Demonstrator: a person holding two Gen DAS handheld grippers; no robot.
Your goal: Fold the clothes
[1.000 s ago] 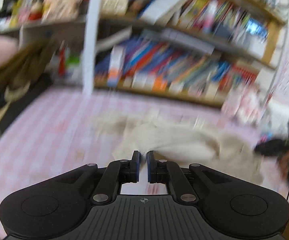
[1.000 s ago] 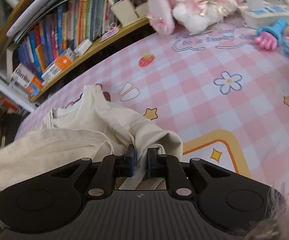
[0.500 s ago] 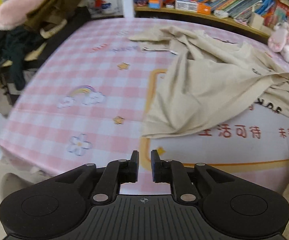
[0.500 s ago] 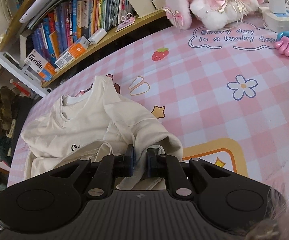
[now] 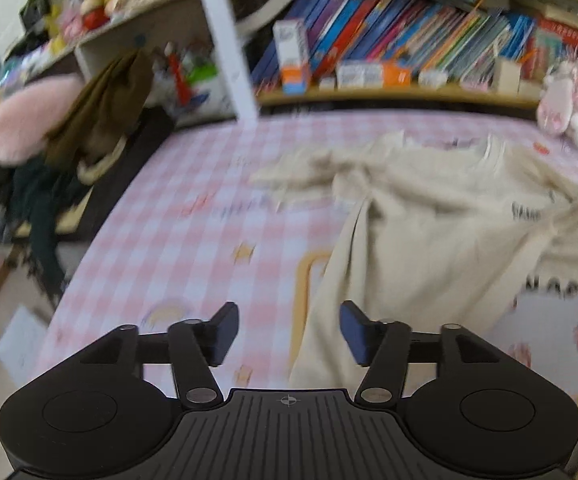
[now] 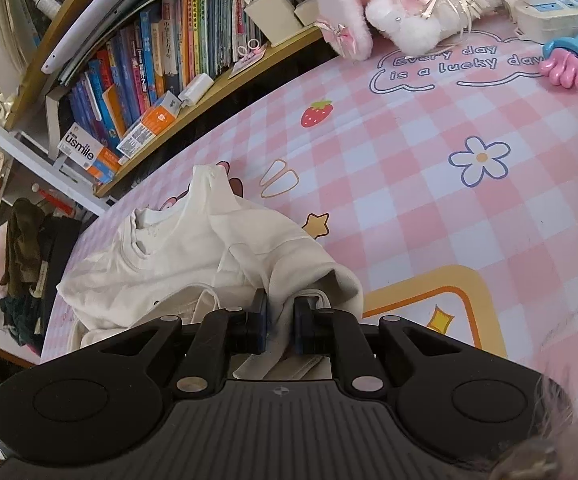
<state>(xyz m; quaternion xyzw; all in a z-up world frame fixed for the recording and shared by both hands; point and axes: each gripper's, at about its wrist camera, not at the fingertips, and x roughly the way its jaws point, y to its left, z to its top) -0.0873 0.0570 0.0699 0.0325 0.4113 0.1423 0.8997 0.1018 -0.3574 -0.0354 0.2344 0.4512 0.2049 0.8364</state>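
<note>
A cream shirt [image 5: 429,216] lies crumpled on the pink checked tablecloth [image 5: 193,240]. My left gripper [image 5: 287,332] is open and empty, just above the cloth at the shirt's near left hem edge. In the right wrist view the same shirt [image 6: 193,256] lies bunched, collar toward the shelf. My right gripper [image 6: 279,318] is shut on a fold of the shirt, and the fabric drapes over its fingers.
A bookshelf [image 5: 409,52] lines the far table edge. A pink plush toy [image 6: 401,4], a power strip [image 6: 557,8] and a blue-pink toy [image 6: 569,60] sit at the far right. Dark clothes [image 5: 89,120] hang off the table's left side. The tablecloth [image 6: 429,184] lies bare right of the shirt.
My left gripper has opened wide and swung back toward the shirt's hem; its view is blurred by motion. My right gripper stays shut on the shirt, which now lies more gathered.
</note>
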